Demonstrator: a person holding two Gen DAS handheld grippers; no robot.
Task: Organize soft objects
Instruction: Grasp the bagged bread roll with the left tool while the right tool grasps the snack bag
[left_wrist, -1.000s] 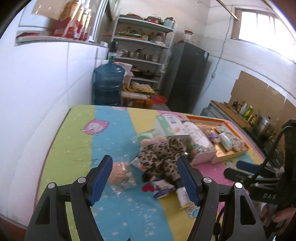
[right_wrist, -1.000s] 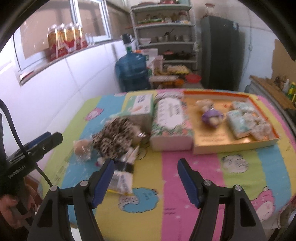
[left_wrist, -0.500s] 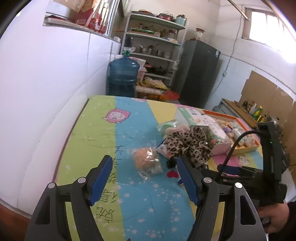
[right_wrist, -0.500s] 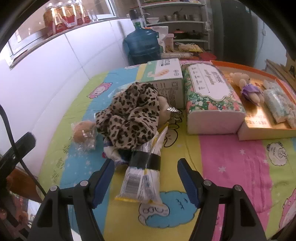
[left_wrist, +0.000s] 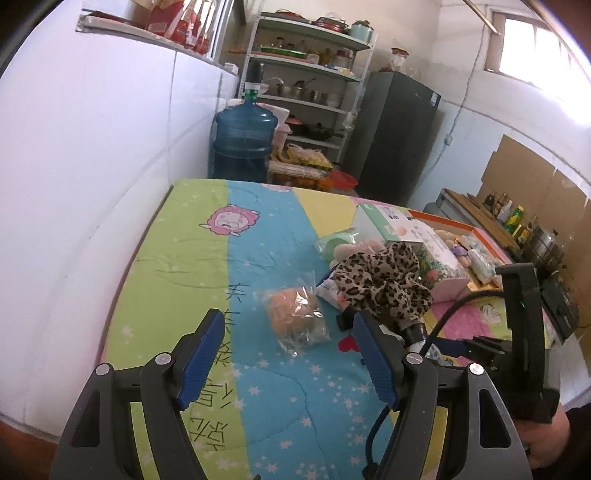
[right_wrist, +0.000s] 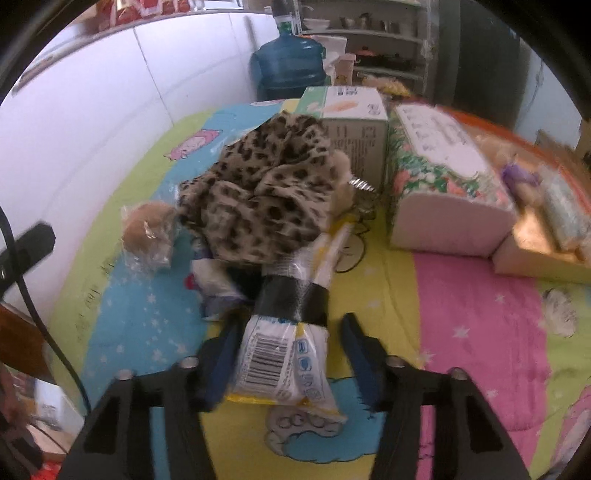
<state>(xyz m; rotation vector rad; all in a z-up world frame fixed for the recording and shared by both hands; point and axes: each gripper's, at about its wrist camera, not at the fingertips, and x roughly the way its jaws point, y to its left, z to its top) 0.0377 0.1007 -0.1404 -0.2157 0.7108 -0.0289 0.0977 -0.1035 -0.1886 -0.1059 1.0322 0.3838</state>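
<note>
Bare quilt (left_wrist: 177, 258) fronts the left gripper's (left_wrist: 288, 354) spread jaws; right gripper's (right_wrist: 288, 354) jaws are closing around a packet (right_wrist: 277, 362).

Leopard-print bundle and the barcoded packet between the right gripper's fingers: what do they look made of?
Leopard-print bundle: looks like thin matte fabric, gathered into soft ruffles. Barcoded packet: seems glossy plastic film, crinkled, with a shiny black band; the right gripper is closing around it.

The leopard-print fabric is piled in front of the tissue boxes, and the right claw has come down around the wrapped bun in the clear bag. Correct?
Not quite. The right claw straddles the white and yellow packet with the black band, its jaws closing on it, as the right wrist view shows. The wrapped bun lies apart, left of the leopard-print fabric, which is indeed piled in front of the tissue boxes.
</note>
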